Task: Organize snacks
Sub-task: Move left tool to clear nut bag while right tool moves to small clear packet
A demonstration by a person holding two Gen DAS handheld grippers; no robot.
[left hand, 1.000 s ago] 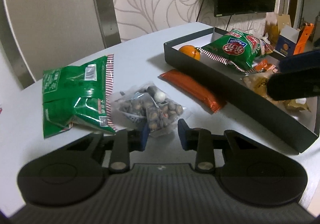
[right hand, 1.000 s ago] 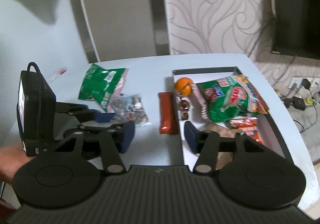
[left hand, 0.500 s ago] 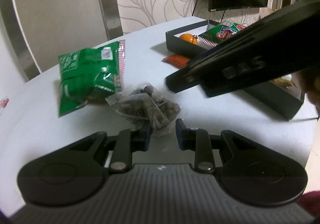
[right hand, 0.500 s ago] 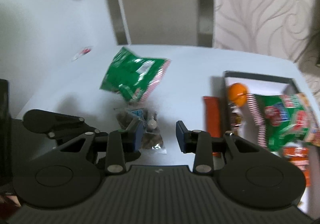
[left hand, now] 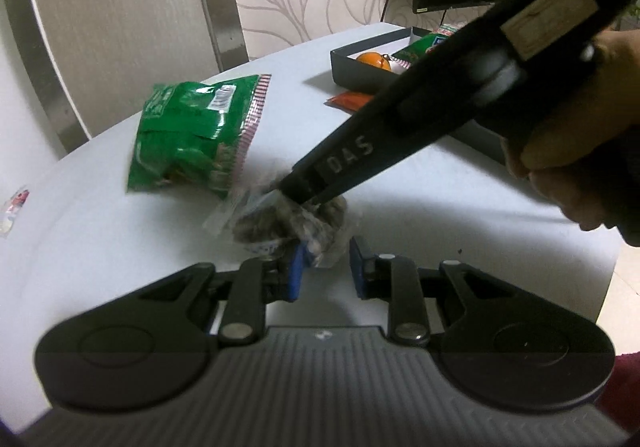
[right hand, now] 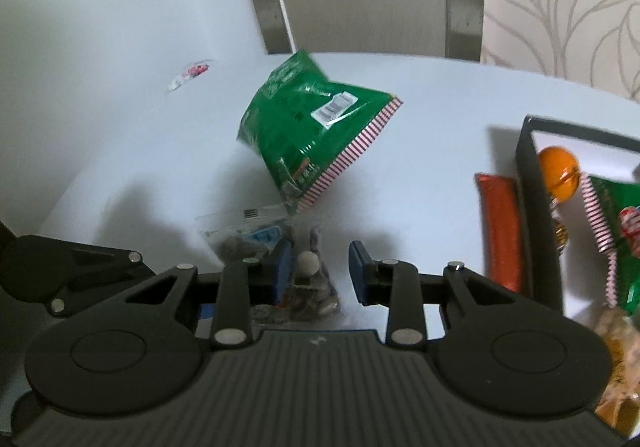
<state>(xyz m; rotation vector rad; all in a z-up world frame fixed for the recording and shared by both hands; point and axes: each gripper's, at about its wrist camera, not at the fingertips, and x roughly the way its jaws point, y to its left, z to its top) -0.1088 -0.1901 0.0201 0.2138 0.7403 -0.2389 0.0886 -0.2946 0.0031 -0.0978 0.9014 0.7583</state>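
Observation:
A clear bag of brown nuts lies on the white table, just ahead of my left gripper, whose jaws stand open with the bag's near edge between them. My right gripper is open and sits over the same nut bag, with the bag between its fingers; from the left wrist view its dark body reaches down onto the bag. A green snack bag lies behind the nuts, also in the right wrist view.
A dark tray at the right holds an orange, a green bag and other snacks. An orange-red stick pack lies on the table beside the tray. A chair back stands behind the table.
My right gripper has swung left from over the tray and come down over the nut bag. My left gripper has stayed close behind the bag, which looks crumpled and shifted.

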